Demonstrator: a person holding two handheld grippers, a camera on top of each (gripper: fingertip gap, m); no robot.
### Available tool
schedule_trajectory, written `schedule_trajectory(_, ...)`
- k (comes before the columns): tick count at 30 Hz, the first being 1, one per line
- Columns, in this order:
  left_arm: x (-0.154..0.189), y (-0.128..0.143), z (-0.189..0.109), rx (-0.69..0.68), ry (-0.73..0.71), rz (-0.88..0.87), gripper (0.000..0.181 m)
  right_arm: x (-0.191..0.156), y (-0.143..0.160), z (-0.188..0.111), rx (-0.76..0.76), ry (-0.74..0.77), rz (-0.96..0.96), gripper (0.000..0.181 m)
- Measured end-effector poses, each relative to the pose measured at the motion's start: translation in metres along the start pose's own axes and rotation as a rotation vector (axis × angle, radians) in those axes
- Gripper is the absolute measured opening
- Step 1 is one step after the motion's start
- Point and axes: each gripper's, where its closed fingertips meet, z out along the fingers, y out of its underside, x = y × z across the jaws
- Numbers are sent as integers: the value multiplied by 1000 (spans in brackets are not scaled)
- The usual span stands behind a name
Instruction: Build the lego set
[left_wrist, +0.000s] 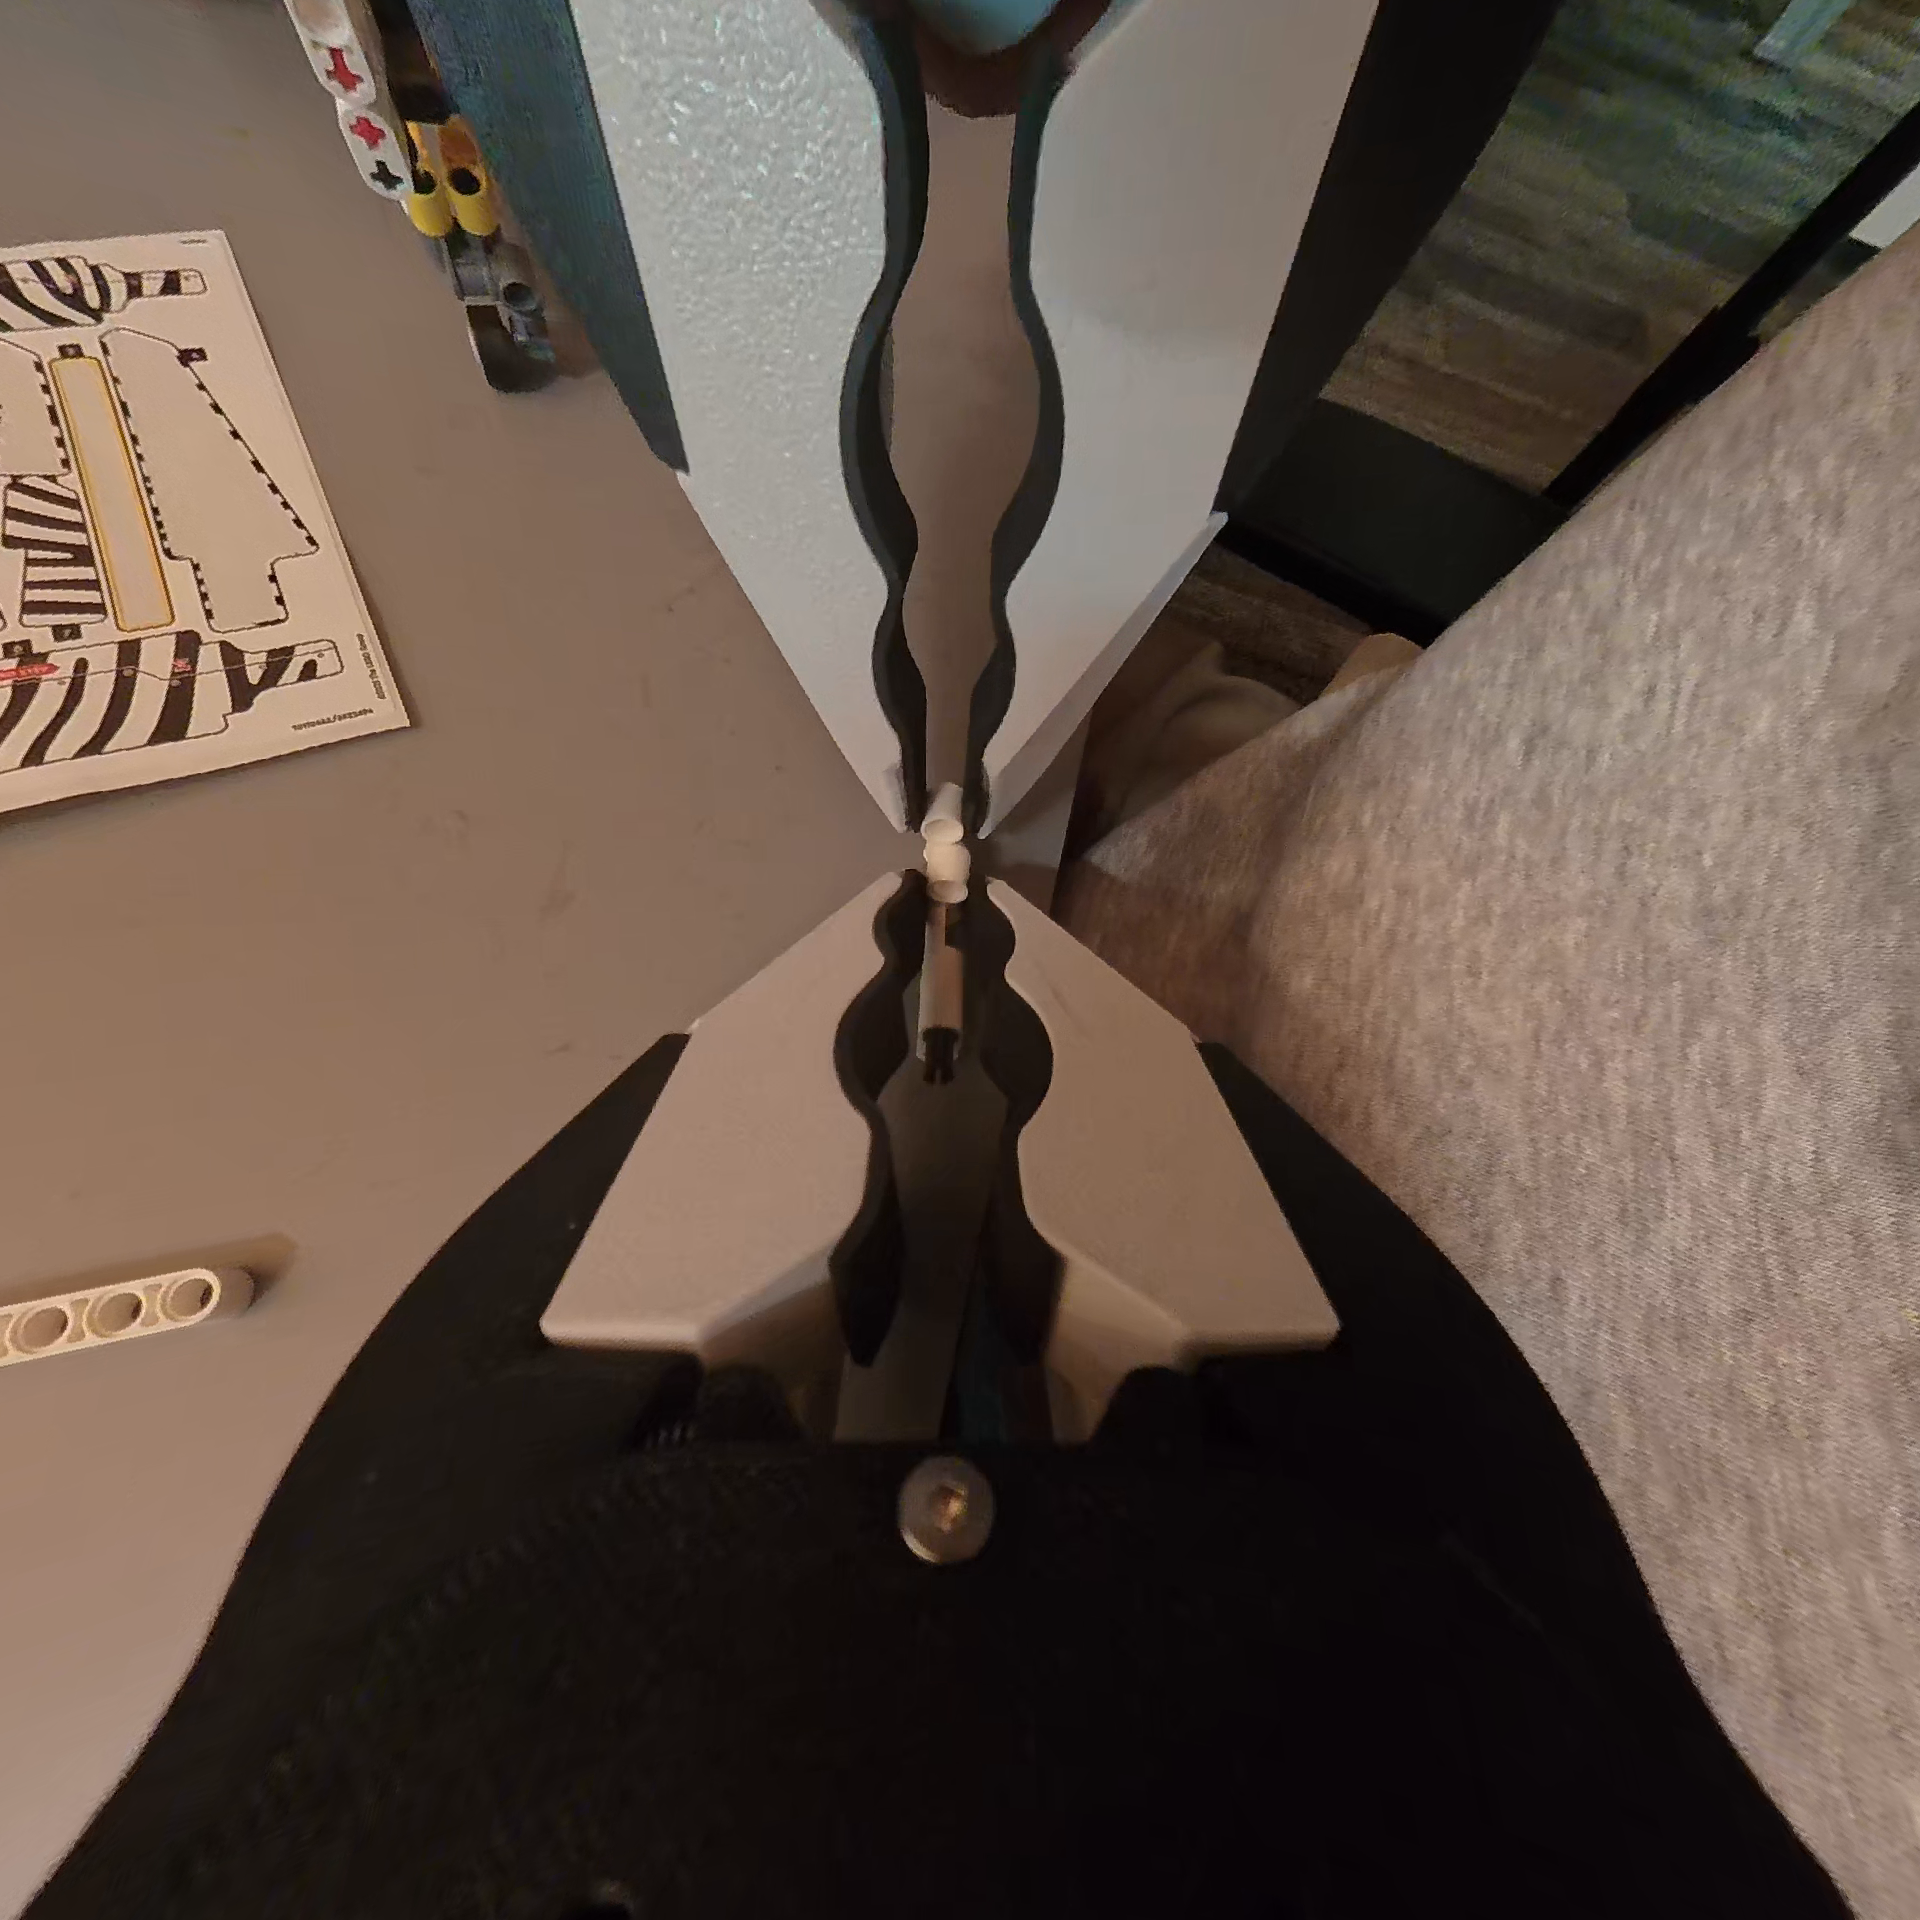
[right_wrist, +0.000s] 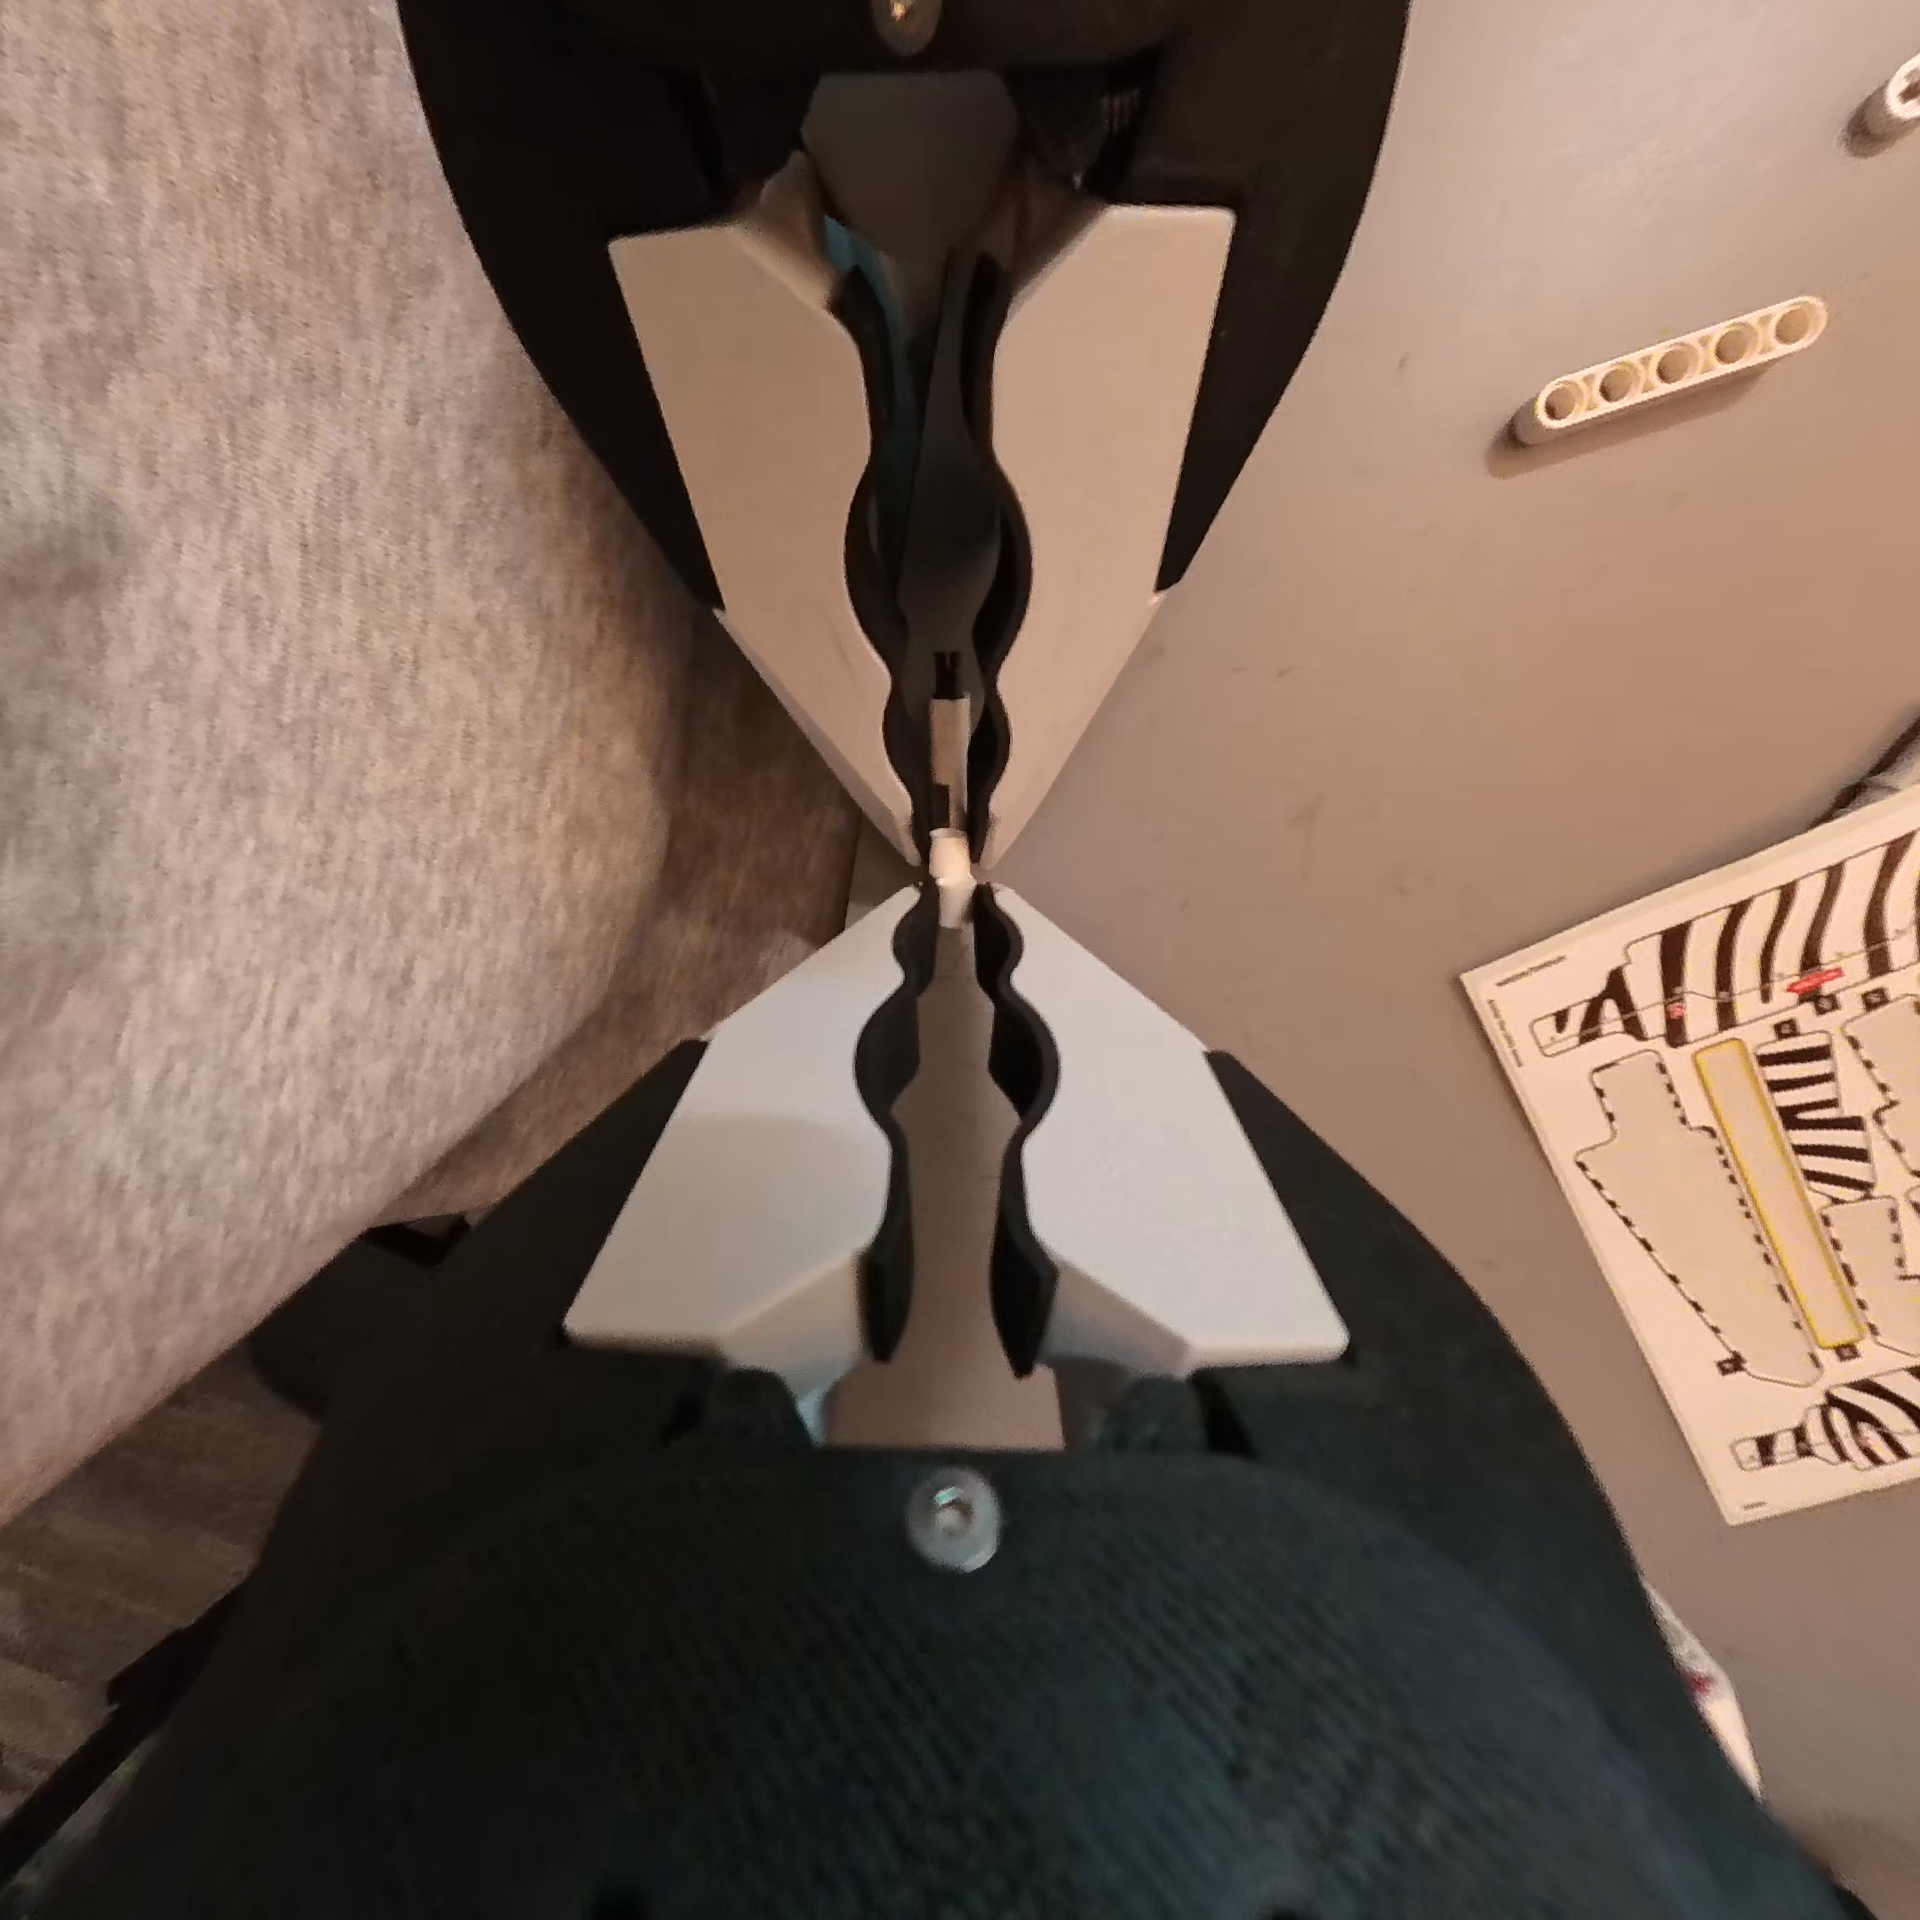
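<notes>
The two grippers meet tip to tip over the edge of the grey table (left_wrist: 582, 935). My left gripper (left_wrist: 943, 891) is shut on a thin grey rod with a black end (left_wrist: 940, 1003) that lies lengthwise between its fingers. My right gripper (right_wrist: 953, 906) is shut on a small white connector piece (right_wrist: 950, 860), which touches the front end of the rod. In the left wrist view the right gripper (left_wrist: 941, 808) comes in from the top, with the white piece (left_wrist: 947, 847) between the two sets of tips. In the right wrist view the left gripper (right_wrist: 948, 831) and its rod (right_wrist: 948, 740) are at the top.
A zebra-striped sticker sheet (left_wrist: 156, 520) (right_wrist: 1714, 1195) lies on the table. A light grey beam with holes (left_wrist: 114, 1311) (right_wrist: 1673, 382) lies near it. A partly built model with yellow and white parts (left_wrist: 436, 177) stands at the far left. A person's grey-clothed leg (left_wrist: 1558, 987) (right_wrist: 260, 623) is beside the table edge. My left and right fingertips are right by each other.
</notes>
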Motion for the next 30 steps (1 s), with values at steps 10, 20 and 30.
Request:
schedule_trajectory(10, 0, 0, -1, 7, 9, -11, 6, 3, 8, -2, 23, 61, 16, 6)
schedule_trajectory(20, 0, 0, 0, 13, -32, 35, 6, -3, 3, -2, 123, 69, 74, 6)
schedule_trajectory(30, 0, 3, 0, 7, -103, 127, 7, -3, 2, 1, 88, 117, 58, 6)
